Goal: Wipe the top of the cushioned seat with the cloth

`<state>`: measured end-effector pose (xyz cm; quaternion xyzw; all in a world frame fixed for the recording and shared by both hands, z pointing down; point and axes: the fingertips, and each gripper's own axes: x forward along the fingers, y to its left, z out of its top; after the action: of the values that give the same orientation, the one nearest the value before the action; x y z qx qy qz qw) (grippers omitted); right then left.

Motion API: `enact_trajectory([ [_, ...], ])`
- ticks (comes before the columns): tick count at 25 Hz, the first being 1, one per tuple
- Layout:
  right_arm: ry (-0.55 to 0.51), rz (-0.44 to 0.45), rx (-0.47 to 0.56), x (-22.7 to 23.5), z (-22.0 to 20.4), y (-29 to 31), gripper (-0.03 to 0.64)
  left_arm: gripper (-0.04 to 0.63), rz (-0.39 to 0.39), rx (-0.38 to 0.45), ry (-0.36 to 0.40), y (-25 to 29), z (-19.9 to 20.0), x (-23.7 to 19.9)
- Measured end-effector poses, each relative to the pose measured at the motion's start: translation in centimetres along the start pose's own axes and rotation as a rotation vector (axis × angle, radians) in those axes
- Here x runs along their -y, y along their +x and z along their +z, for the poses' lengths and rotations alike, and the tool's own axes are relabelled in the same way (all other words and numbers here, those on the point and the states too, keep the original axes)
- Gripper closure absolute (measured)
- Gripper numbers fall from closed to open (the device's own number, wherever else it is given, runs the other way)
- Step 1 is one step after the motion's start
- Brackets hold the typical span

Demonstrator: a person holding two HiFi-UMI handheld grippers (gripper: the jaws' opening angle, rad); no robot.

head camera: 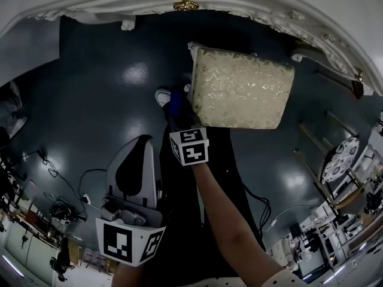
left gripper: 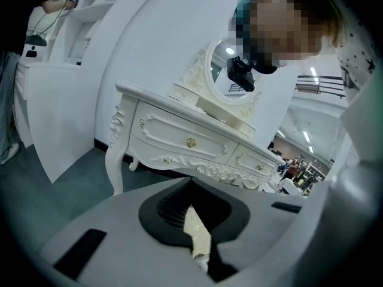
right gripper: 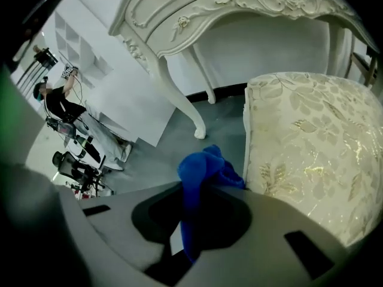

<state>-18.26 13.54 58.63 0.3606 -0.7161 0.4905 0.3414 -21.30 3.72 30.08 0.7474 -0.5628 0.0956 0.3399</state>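
While pinching the blue cloth (right gripper: 202,171) in the clenched jaws of the right gripper (right gripper: 190,232), holds it just beside the left edge of the seat (right gripper: 317,142) (not yet on top), probably poised to sweep across. Holds the left gripper (left gripper: 197,244) well back from the seat, jaws pressed together on nothing, likely staying clear.

Showroom-like hall: ornate dressing table (left gripper: 179,137)

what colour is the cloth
Bright blue: the cloth shows clearest in the right gripper view.
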Motion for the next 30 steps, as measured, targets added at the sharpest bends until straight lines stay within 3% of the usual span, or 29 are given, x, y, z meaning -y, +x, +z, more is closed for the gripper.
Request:
enact_trajectory([
  [5,0.013,0.061,0.071,0.7,1.4,-2.9,0.555,0.586,-0.018,0.009,0.017,0.3,0.2,2.1],
  [11,0.032,0.05,0.192,3.0,4.2,-7.1,0.555,0.586,-0.052,0.03,0.051,0.7,0.6,5.2],
  [22,0.041,-0.049,0.301,9.1,4.2,-20.0,0.555,0.586,-0.099,0.112,0.115,1.6,3.4,14.3],
  [30,0.041,-0.159,0.44,12.7,5.9,-32.8,0.555,0.586,-0.261,0.175,0.199,1.6,8.0,22.7],
])
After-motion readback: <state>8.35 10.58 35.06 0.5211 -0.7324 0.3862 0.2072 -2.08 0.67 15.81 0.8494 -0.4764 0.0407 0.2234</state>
